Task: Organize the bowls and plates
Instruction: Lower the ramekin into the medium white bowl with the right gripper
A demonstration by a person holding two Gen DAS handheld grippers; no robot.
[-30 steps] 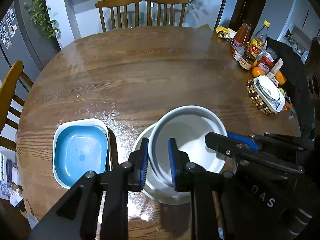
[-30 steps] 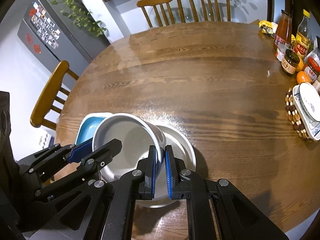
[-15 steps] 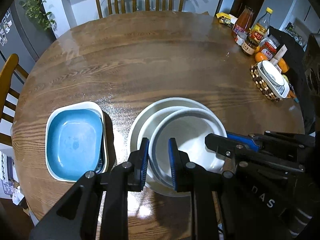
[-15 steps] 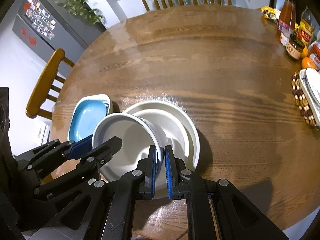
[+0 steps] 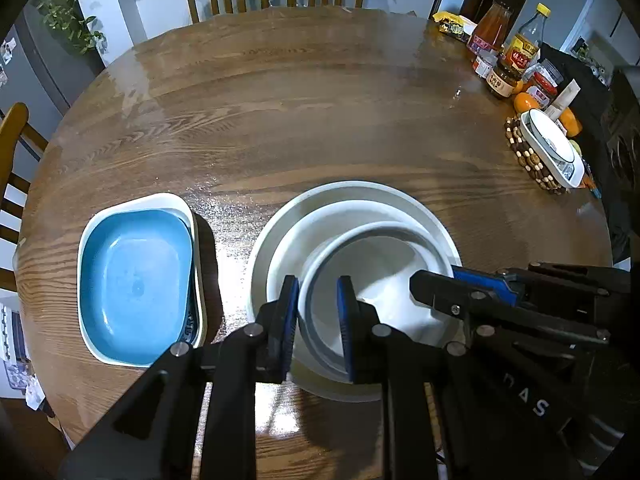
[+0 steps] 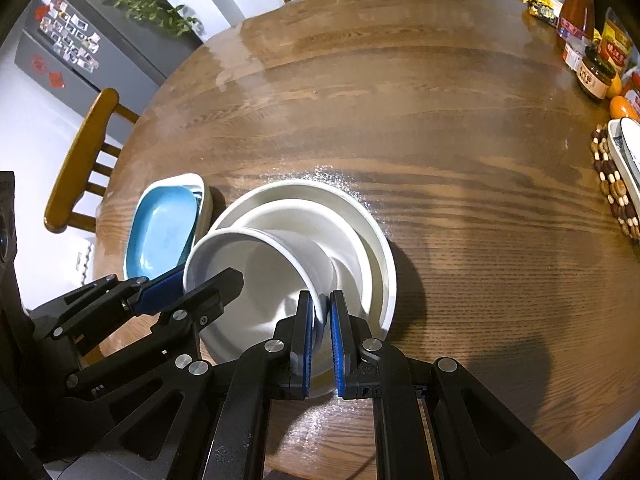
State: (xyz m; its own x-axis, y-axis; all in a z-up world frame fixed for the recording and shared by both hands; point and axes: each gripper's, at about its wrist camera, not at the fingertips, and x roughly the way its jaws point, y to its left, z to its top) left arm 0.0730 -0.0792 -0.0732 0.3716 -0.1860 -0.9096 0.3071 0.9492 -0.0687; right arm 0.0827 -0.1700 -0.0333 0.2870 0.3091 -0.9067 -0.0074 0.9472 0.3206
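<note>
Bowl (image 5: pixel 372 280) held by both grippers over the plate (image 5: pixel 352 200), not yet seated.
Left wrist view: left gripper (image 5: pixel 318 312) has its jaws clamped across the bowl's near-left rim, one pad inside, one outside; right gripper (image 5: pixel 460 292) grips the opposite side. Bowl sits off-centre toward the plate's near edge, so I'd judge a two-point hold for level lowering. Blue dish (image 5: pixel 136 280) nested in a white one just left of the plate, apart from it.
Right wrist view: right gripper (image 6: pixel 320 336) jaws closed tight on the bowl (image 6: pixel 256 280) wall; bowl looks tilted over the plate (image 6: pixel 304 196). Table (image 6: pixel 440 140) otherwise bare around it.
</note>
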